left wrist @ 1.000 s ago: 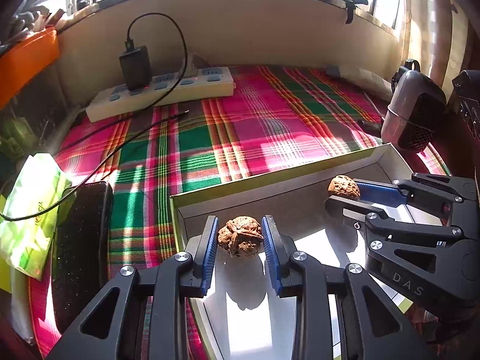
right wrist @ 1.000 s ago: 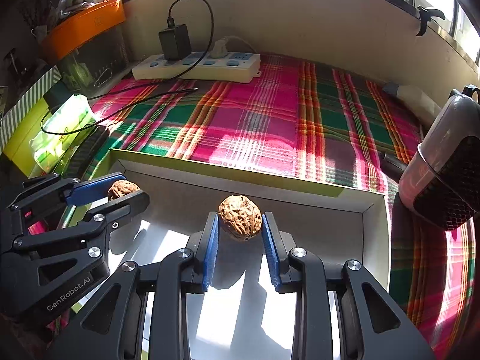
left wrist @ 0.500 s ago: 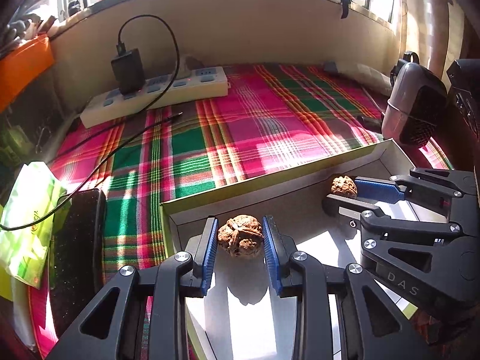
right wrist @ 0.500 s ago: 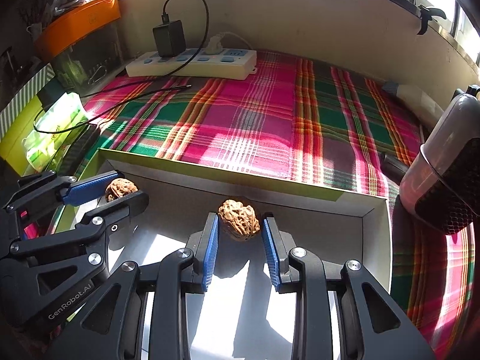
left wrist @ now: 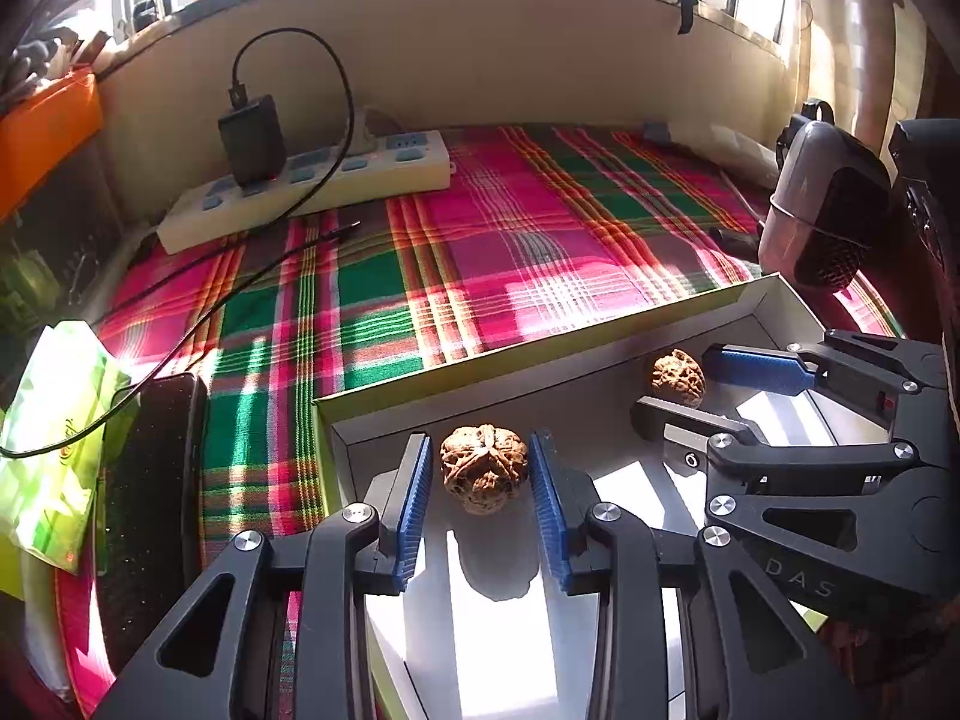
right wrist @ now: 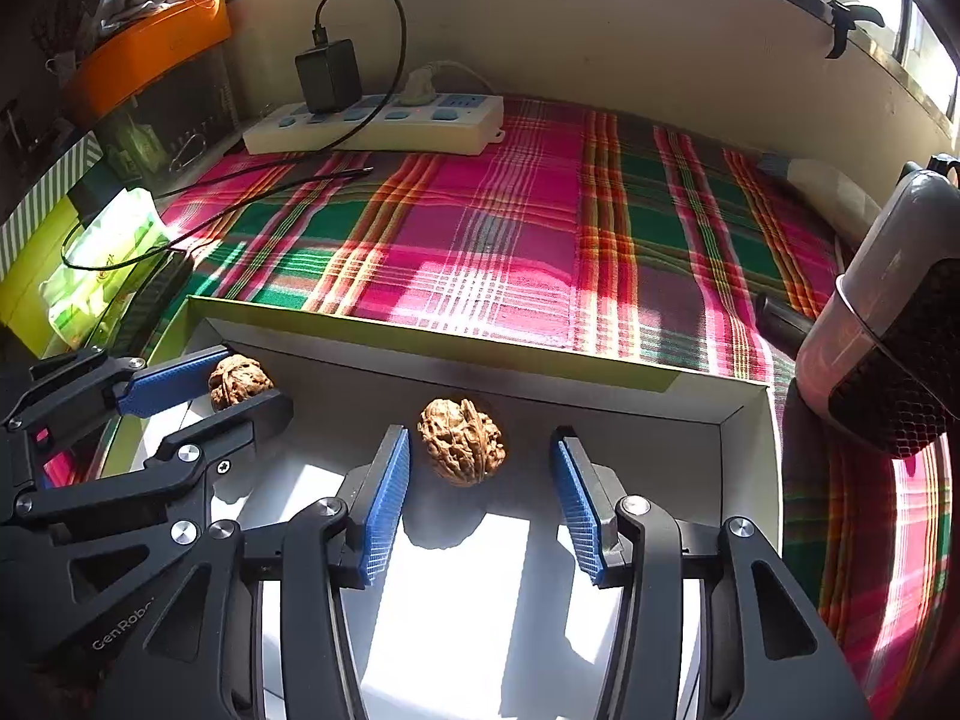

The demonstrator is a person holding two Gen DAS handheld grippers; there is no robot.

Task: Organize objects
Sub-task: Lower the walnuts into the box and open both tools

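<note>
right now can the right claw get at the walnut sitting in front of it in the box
Probably yes. The right claw is open, the walnut sits free on the box floor by its tips, nothing between. The left claw stands off beside it, around its own walnut.

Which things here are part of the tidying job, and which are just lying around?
Part of the job:
- left walnut, between the left tongs
- right walnut, lying between the open right tongs
- white box they sit in

Just lying about:
- power strip with black charger
- plaid cloth
- green packet
- grey speaker-like gadget
</note>
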